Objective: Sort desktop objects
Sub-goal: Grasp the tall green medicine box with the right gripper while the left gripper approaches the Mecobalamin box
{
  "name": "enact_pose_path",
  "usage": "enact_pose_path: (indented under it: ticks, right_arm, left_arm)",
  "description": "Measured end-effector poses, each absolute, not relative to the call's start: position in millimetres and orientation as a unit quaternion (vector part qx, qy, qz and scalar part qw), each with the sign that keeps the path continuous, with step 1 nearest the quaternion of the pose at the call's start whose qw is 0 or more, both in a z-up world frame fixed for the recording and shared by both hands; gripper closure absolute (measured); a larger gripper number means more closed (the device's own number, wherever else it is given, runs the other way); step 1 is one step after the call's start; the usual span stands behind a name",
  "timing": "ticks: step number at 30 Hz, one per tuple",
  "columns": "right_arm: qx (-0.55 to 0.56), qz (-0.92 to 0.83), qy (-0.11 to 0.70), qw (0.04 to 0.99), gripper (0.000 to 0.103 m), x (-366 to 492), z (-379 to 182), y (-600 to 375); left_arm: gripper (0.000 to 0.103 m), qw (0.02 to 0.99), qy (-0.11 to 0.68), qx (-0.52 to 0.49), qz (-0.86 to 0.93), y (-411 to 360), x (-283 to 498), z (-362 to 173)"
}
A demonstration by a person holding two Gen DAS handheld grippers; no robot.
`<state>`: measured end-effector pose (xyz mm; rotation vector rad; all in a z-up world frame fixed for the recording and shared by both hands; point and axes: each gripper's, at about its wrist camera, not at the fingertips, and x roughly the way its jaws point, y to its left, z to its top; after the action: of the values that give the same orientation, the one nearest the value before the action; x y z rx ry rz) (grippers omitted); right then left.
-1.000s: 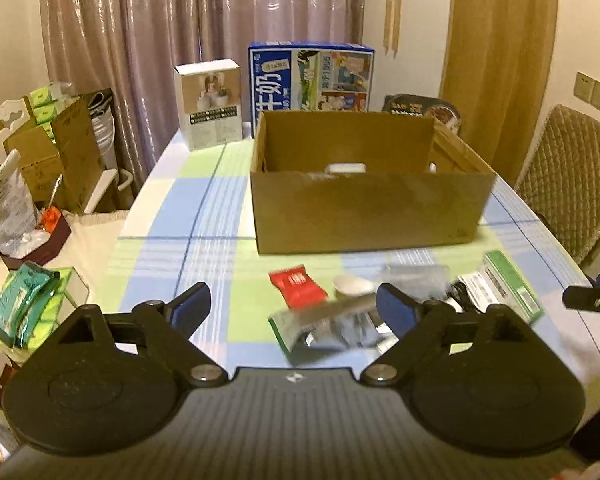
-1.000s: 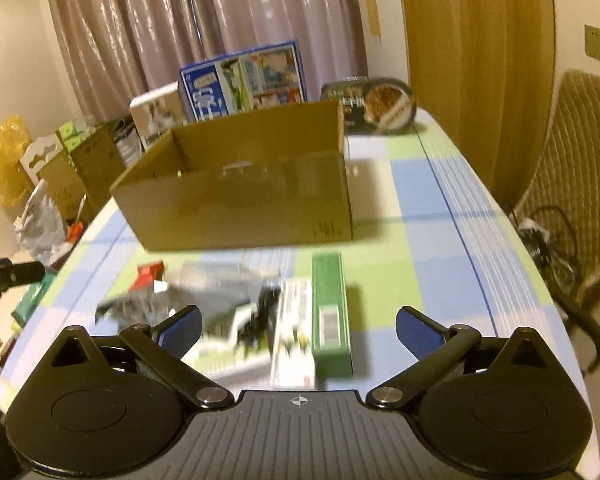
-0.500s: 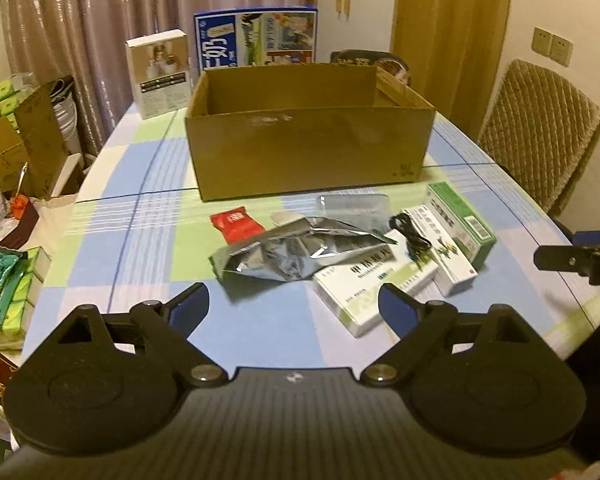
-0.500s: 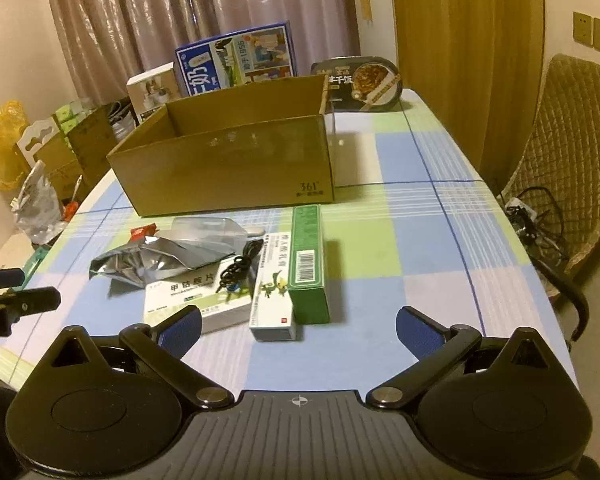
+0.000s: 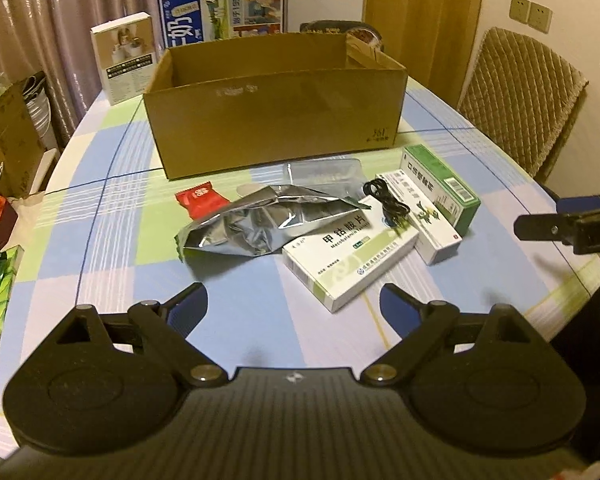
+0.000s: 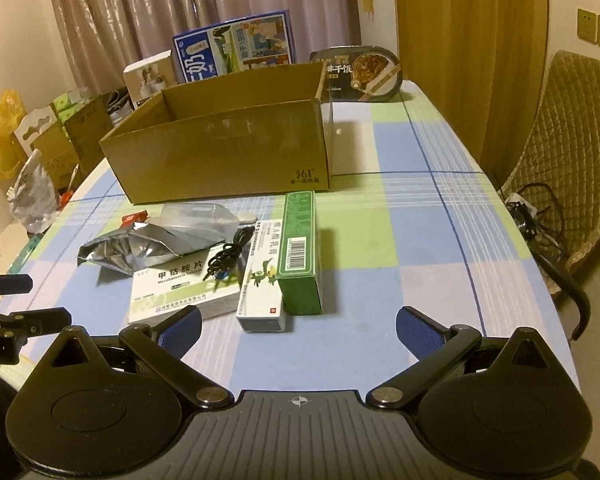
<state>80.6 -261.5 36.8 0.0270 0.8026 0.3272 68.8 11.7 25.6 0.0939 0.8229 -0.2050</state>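
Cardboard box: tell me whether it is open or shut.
Open. The cardboard box stands upright on the table with no lid over it; its inner walls show in both views. Its floor is hidden, so contents cannot be told.

left gripper (image 5: 294, 300) jaws wide, right gripper (image 6: 298, 326) too (both empty)

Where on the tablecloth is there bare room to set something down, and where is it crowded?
Bare: the cloth right of the green box out to the table edge; the near strip before the white box; the cloth left of the foil bag. Crowded: the cluster in front of the carton, where bag, cable and boxes touch or overlap.
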Motion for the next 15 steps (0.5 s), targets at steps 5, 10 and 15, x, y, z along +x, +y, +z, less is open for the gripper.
enact_pose_path:
  ticks: [5,10,15]
  right_arm:
    - [0.001,0.162,0.389,0.907,0.002,90.9,31.7,-258.2]
    - [-0.011,0.165,0.393,0.905,0.003,105.1,23.4,-253.8]
    - [-0.019,0.175,0.403,0.898,0.01,118.0,13.6,-248.8]
  left_arm:
    - [0.012,0.906,0.402,0.06,-0.115,5.5,75.6,19.1]
    - [0.012,0.901,0.401,0.084,-0.139,-1.4,87.8,10.0]
    - [0.012,0.892,0.407,0.108,-0.162,-7.3,105.4,-5.2]
